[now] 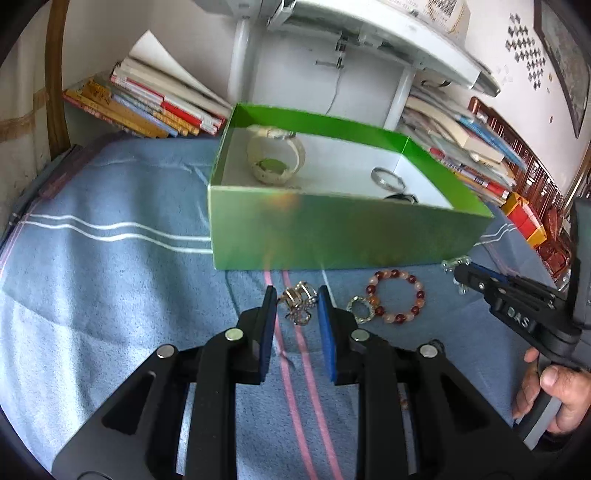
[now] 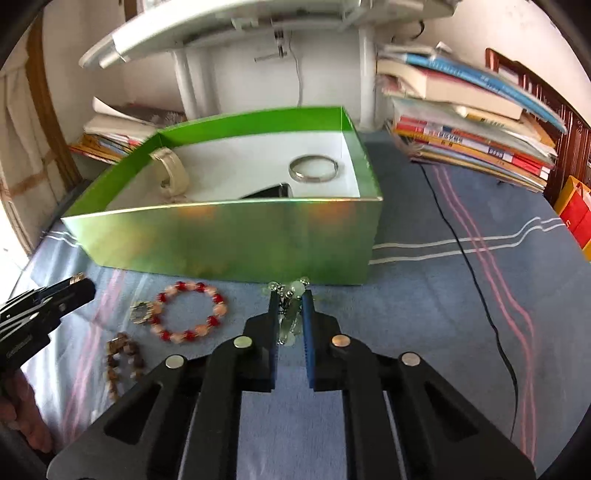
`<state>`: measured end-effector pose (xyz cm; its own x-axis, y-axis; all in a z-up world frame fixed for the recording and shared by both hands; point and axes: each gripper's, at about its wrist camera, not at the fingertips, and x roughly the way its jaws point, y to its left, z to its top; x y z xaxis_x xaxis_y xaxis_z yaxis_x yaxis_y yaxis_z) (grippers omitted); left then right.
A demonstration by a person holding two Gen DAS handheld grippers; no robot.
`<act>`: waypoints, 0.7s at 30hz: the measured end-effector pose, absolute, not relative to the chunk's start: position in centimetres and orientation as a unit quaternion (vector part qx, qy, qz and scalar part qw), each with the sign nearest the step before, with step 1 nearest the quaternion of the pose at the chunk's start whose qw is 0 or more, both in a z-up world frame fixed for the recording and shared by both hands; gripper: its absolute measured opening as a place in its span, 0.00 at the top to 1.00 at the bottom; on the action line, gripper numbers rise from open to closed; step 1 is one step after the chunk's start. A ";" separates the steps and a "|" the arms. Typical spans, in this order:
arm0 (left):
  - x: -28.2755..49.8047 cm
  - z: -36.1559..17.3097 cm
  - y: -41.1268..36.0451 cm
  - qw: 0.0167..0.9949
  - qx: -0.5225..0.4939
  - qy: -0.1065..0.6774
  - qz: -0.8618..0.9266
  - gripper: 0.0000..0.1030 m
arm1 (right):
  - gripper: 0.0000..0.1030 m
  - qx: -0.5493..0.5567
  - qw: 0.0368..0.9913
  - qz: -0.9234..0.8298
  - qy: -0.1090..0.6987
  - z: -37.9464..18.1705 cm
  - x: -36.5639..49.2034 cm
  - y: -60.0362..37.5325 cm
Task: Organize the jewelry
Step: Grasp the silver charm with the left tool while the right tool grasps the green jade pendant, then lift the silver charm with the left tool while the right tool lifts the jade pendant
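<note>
A green box [image 1: 332, 232] [image 2: 229, 236] stands on the blue cloth and holds a cream watch [image 1: 277, 155] [image 2: 171, 173], a silver bangle [image 1: 386, 177] [image 2: 313, 168] and a dark item [image 2: 267, 192]. My left gripper [image 1: 297, 295] is around a gold crystal brooch [image 1: 299, 304], jaws close to it, lying before the box. My right gripper [image 2: 290, 299] is shut on a pale green bead piece [image 2: 291, 317], also seen in the left wrist view [image 1: 456, 264]. A red and pink bead bracelet [image 1: 397, 301] [image 2: 190, 312] and a small ring [image 1: 358, 308] [image 2: 142, 312] lie between them.
A brown bead string [image 2: 122, 360] lies near the front left. Stacks of books [image 1: 155, 107] [image 2: 472, 125] stand behind on both sides, under a white desk frame [image 1: 369, 33]. A black cable [image 2: 476, 280] runs across the cloth on the right.
</note>
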<state>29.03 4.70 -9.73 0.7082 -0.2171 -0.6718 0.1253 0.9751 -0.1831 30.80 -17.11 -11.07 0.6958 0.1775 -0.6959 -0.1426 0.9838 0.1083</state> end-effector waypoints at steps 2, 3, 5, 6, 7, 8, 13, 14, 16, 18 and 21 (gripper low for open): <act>28.1 -8.9 4.7 0.927 -0.061 0.357 -0.092 0.78 | 0.89 0.032 0.925 0.096 0.367 -10.1 29.2 -17.5; 27.6 -8.6 4.7 0.929 -0.062 0.352 -0.092 0.78 | 0.89 0.034 0.928 0.102 0.356 -9.5 28.0 -17.7; 26.0 -7.5 4.5 0.933 -0.066 0.341 -0.094 0.78 | 0.89 0.040 0.934 0.115 0.337 -8.4 26.0 -17.9; 25.1 -7.0 4.3 0.935 -0.067 0.336 -0.094 0.78 | 0.89 0.040 0.938 0.121 0.321 -7.6 24.3 -18.0; 24.2 -6.6 4.3 0.937 -0.068 0.331 -0.094 0.78 | 0.89 0.038 0.942 0.124 0.310 -7.2 23.2 -18.1; 23.3 -6.1 4.2 0.939 -0.067 0.325 -0.093 0.78 | 0.89 0.036 0.945 0.126 0.299 -6.6 21.9 -18.1; 17.9 -4.3 3.2 0.948 -0.059 0.300 -0.089 0.78 | 0.89 0.033 0.953 0.142 0.266 -5.2 17.2 -18.0; 16.8 -4.0 2.8 0.950 -0.055 0.295 -0.087 0.78 | 0.89 0.033 0.953 0.144 0.263 -5.1 16.6 -18.1; 15.0 -3.7 2.4 0.952 -0.050 0.289 -0.089 0.78 | 0.89 0.035 0.953 0.153 0.259 -5.0 15.2 -17.9; 13.4 -3.5 1.9 0.952 -0.047 0.288 -0.091 0.78 | 0.89 0.032 0.953 0.160 0.256 -5.1 14.0 -17.7; 11.6 -3.6 1.7 0.954 -0.044 0.284 -0.088 0.78 | 0.89 0.034 0.952 0.167 0.254 -5.2 12.7 -17.7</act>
<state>11.60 1.67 -3.56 0.8227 -0.1931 -0.5346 0.1437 0.9806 -0.1332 12.69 -17.67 -5.20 0.8148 0.3357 -0.4728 -0.3009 0.9418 0.1500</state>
